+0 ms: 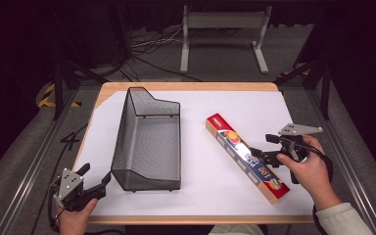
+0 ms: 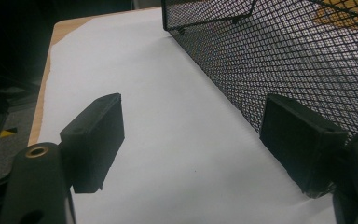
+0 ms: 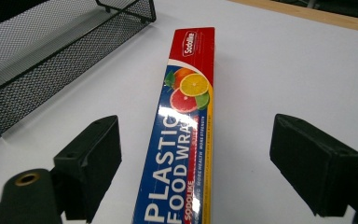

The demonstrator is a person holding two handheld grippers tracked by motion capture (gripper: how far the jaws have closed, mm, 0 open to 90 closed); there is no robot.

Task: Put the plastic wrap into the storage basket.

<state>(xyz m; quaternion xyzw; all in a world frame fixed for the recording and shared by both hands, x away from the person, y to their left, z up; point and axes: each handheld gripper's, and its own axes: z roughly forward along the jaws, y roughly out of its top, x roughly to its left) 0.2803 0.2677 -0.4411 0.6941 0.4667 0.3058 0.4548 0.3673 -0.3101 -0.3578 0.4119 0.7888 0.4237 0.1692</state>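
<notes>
A long plastic food wrap box [image 1: 226,133], blue and red with citrus pictures, lies diagonally on the white sheet at the right. My right gripper [image 1: 263,145] hovers over its near half with the jaws wide apart. In the right gripper view the box [image 3: 186,116] runs up between the jaws of the right gripper [image 3: 198,154], and neither pad touches it. A black wire mesh basket [image 1: 122,137] stands at centre left. My left gripper [image 1: 96,175] rests by the basket's near left corner, open and empty. In the left gripper view the right jaw of that gripper [image 2: 191,126] sits close to the mesh wall [image 2: 298,56].
The white sheet [image 1: 200,171] covers a wooden table whose edge [image 1: 186,86] shows at the back. A metal frame rail [image 1: 27,171] runs along each side. The basket's corner [image 3: 42,60] appears at the upper left of the right gripper view.
</notes>
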